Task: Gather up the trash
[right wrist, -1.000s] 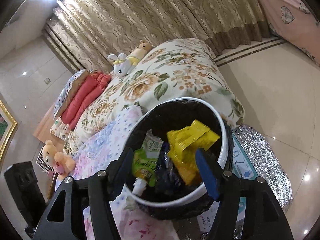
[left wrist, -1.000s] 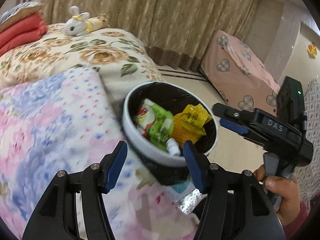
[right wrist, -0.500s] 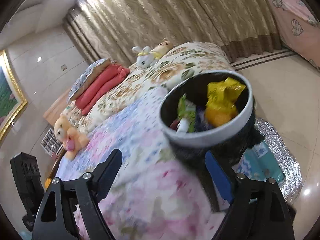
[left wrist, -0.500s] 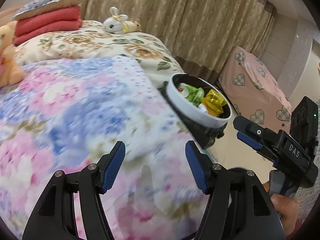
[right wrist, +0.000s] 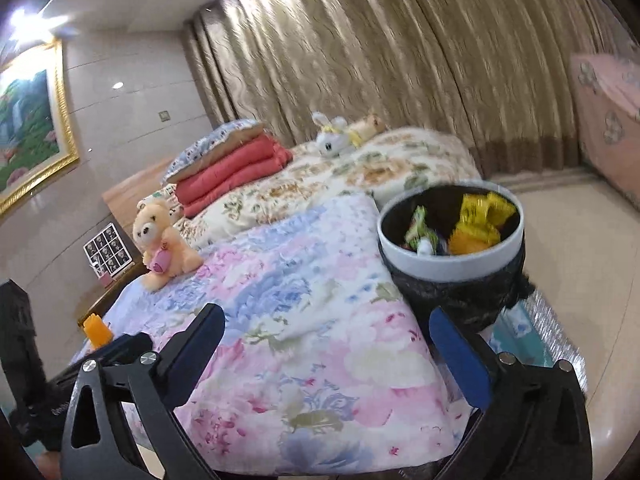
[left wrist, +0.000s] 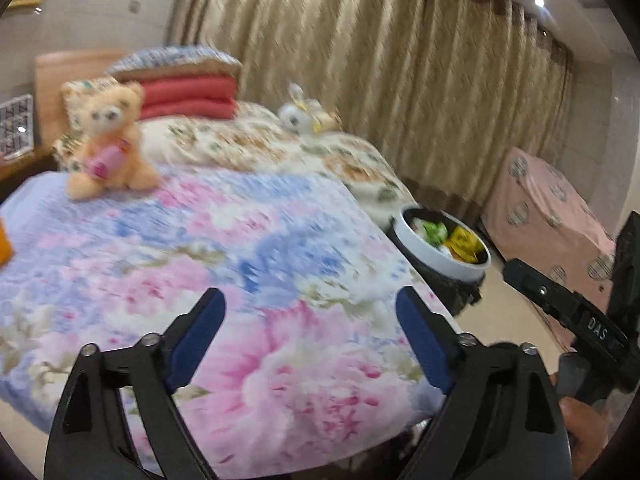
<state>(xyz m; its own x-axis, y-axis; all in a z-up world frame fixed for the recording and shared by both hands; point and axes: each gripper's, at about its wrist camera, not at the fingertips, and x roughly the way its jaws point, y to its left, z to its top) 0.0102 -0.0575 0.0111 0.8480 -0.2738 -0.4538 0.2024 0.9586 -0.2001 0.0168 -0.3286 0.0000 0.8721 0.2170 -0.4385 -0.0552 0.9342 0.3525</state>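
Note:
The trash bin (left wrist: 440,263) (right wrist: 440,268) is white-rimmed with a black bag and stands on the floor by the bed's right edge. A green wrapper (left wrist: 434,232) (right wrist: 416,232) and a yellow wrapper (left wrist: 464,240) (right wrist: 480,216) lie inside it. My left gripper (left wrist: 308,296) hovers over the floral blanket (left wrist: 260,248), left of the bin; its jaws are opening with nothing between them. My right gripper (right wrist: 326,314) is also over the blanket, short of the bin, jaws opening and empty. A small orange object (right wrist: 96,328) stands on the bed's near left edge.
A teddy bear (left wrist: 108,144) (right wrist: 160,240) sits on the blanket. Folded red quilts (right wrist: 236,172) and a white plush rabbit (right wrist: 330,140) lie further back before the curtains. A pink-covered piece of furniture (left wrist: 548,208) stands right of the bin, and a silver mat (right wrist: 560,340) lies under it.
Both grippers drew back from just above the bin and swung left over the bed. The bin now sits smaller and to the right. Both pairs of jaws stand wider.

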